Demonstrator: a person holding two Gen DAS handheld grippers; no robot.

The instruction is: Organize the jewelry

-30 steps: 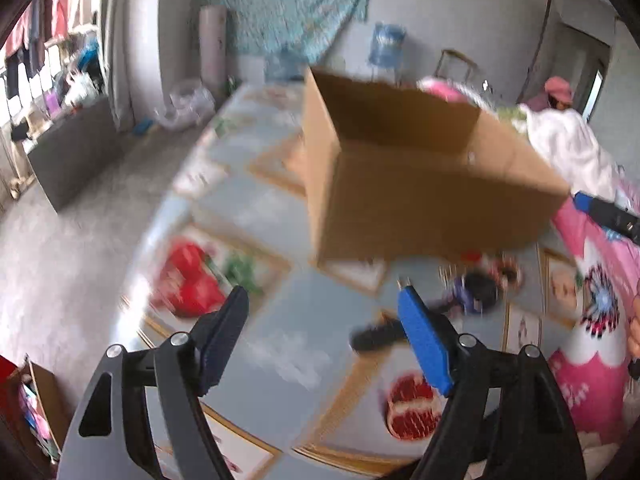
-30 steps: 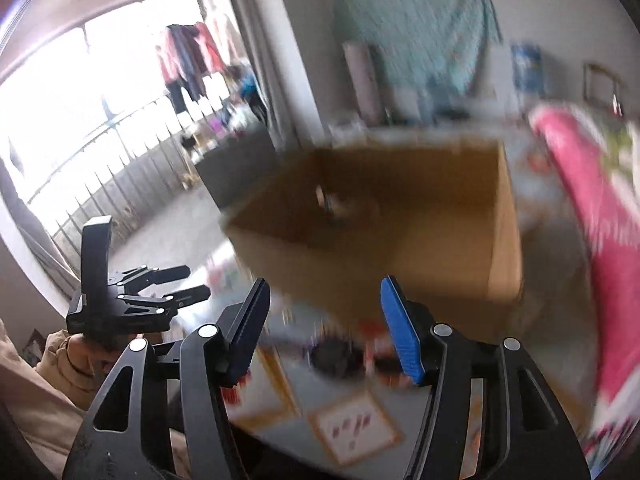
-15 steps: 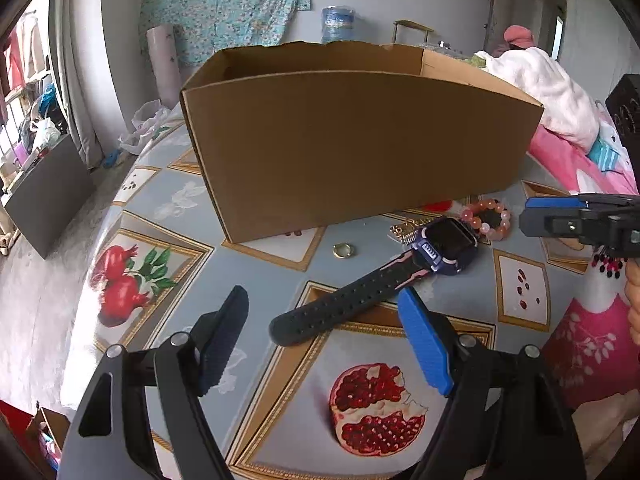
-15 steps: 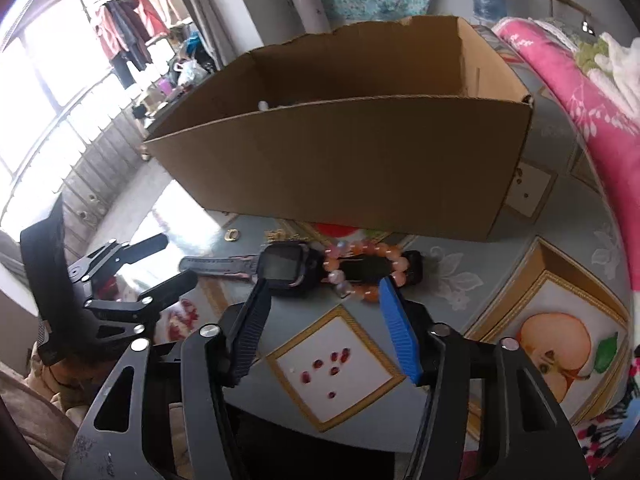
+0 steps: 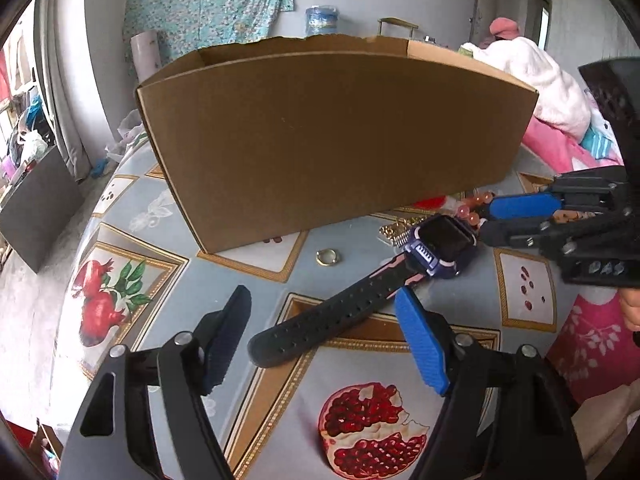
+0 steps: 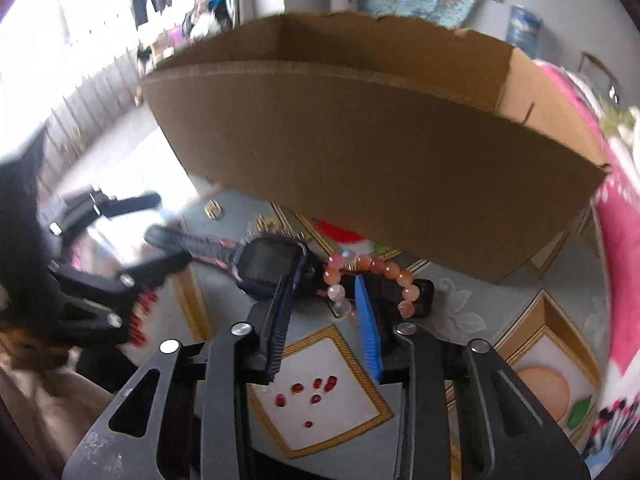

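Note:
A dark purple smart watch (image 5: 438, 246) lies on the table with its black strap (image 5: 320, 316) running towards me. My left gripper (image 5: 324, 320) is open, one finger on each side of the strap, just above it. Behind the watch lie a gold ring (image 5: 327, 257), a gold chain (image 5: 394, 229) and a pink bead bracelet (image 6: 370, 280). My right gripper (image 6: 326, 286) is partly closed around the watch's far strap beside the bracelet; the left finger is at the watch face (image 6: 270, 260). A hold cannot be confirmed.
A large open cardboard box (image 5: 332, 136) stands just behind the jewelry and fills the middle of both views. The table (image 5: 132, 208) has a blue fruit-print cloth. A pink blanket (image 6: 624, 216) lies to the right. The table's left edge drops to the floor.
Both grippers have moved closer to the watch. The right gripper's fingers have narrowed and come down at the watch and bracelet. The left gripper stays open over the strap.

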